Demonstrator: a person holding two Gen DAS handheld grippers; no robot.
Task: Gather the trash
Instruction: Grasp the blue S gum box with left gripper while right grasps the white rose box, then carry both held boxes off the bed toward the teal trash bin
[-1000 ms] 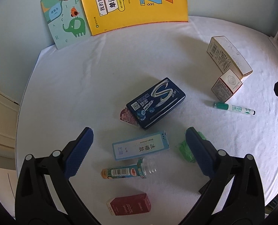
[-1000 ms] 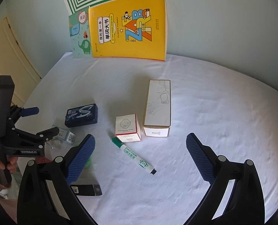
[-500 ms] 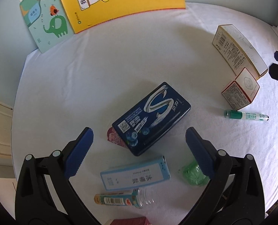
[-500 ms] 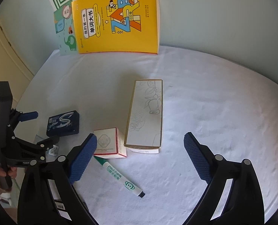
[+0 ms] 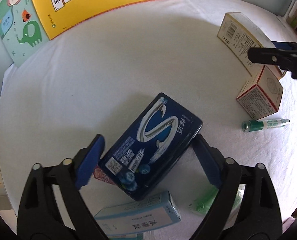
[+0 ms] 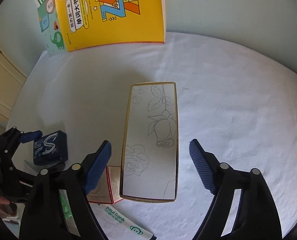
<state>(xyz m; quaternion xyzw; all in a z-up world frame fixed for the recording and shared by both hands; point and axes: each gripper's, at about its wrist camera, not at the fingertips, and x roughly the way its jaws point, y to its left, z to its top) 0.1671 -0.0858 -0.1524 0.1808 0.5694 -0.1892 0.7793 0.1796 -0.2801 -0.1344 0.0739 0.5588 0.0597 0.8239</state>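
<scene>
A dark blue gum tin [image 5: 152, 146] lies on the white cloth between the pads of my left gripper [image 5: 146, 160], which is open around it with small gaps on both sides. A pink wrapper [image 5: 100, 177] pokes out from under the tin. A long white box with a rose drawing [image 6: 151, 140] lies between the pads of my right gripper [image 6: 150, 164], which is open wide around its near half. The tin also shows in the right wrist view [image 6: 48, 148], with the left gripper beside it.
A small red-and-white box [image 5: 260, 96], a green marker [image 5: 265, 125], a light blue carton [image 5: 138, 214] and a green wrapper [image 5: 204, 202] lie nearby. Books [image 6: 112, 14] lean against the back wall. The table edge runs along the left.
Both grippers have moved forward and down. The left one now straddles the blue tin and the right one now straddles the long white box. Both stay open.
</scene>
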